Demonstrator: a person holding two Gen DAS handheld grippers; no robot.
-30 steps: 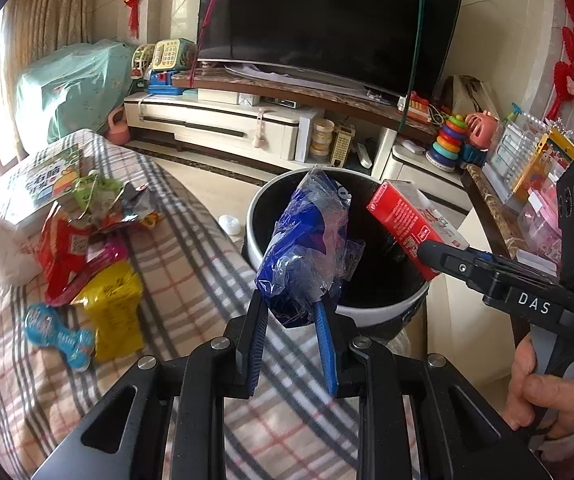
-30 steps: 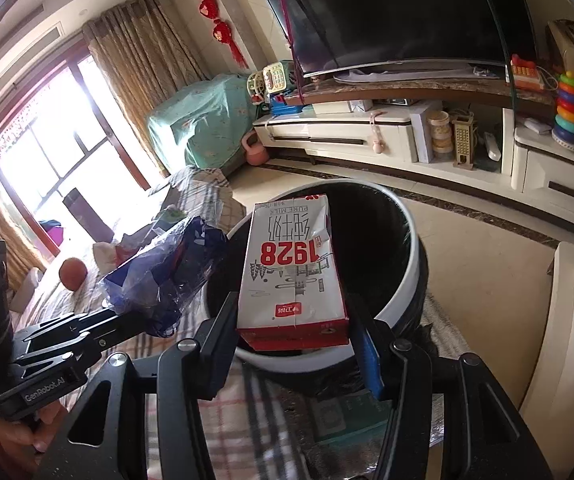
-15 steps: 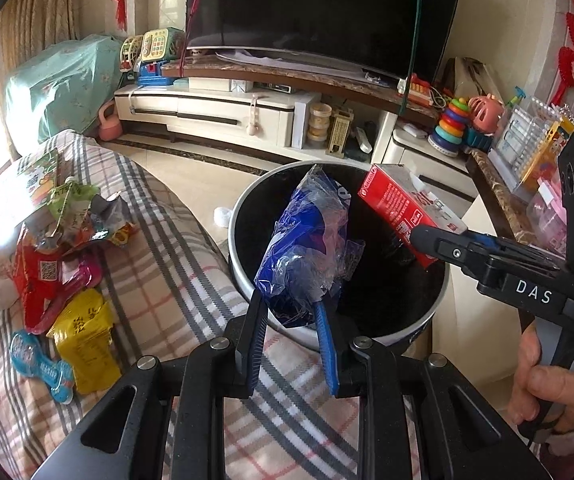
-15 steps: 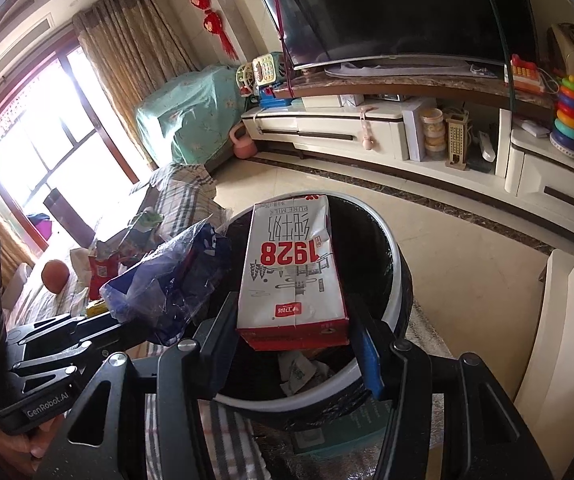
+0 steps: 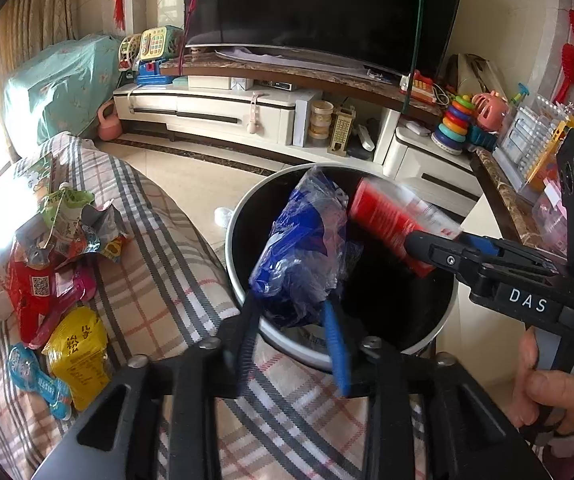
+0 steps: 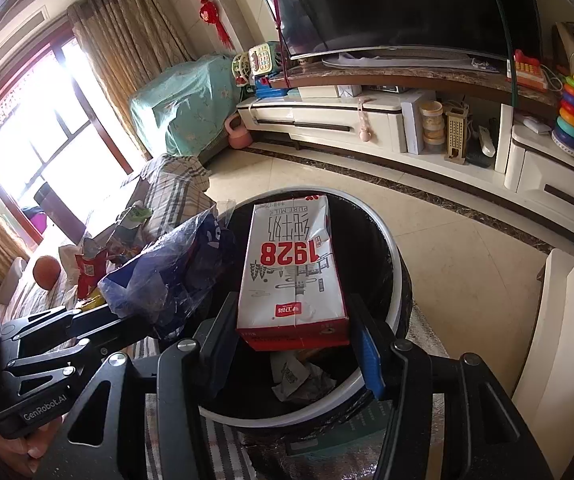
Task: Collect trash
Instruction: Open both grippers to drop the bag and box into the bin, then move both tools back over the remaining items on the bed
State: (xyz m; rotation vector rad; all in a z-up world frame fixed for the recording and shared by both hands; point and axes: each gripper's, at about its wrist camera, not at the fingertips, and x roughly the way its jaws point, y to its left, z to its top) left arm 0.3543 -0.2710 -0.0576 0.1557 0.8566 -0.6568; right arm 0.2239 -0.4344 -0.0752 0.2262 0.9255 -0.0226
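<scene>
- Frankly, the blue plastic bag (image 5: pixel 303 256) between the fingers of my left gripper (image 5: pixel 292 340) looks like the easy one: crinkled film, nearly weightless, soft enough to fold wherever it is pinched. Its jaws are opening as I write, with the bag's lower end between them and the pads seemingly no longer pressing on it.
- Film like that is slick and can cling to a pad (I would expect it to drift rather than drop), so a bunched fold is the best place to take it.
- The bag hangs over the near rim of the black trash bin (image 5: pixel 247 300), which has a white rim.
- My right gripper (image 6: pixel 293 344) pinches the milk carton (image 6: pixel 293 272) across its bottom end, one pad on each side wall.
- I judge the carton stiff but crushable and probably empty and light; the flat side panels near an end are the sensible hold.
- It is white with red ends and a large red "1928", held tilted over the bin's mouth, above crumpled paper (image 6: pixel 301 378) already inside.
- More wrappers (image 5: pixel 57 280), red, yellow and blue, lie on the plaid-covered surface (image 5: pixel 159 280) left of the bin.
</scene>
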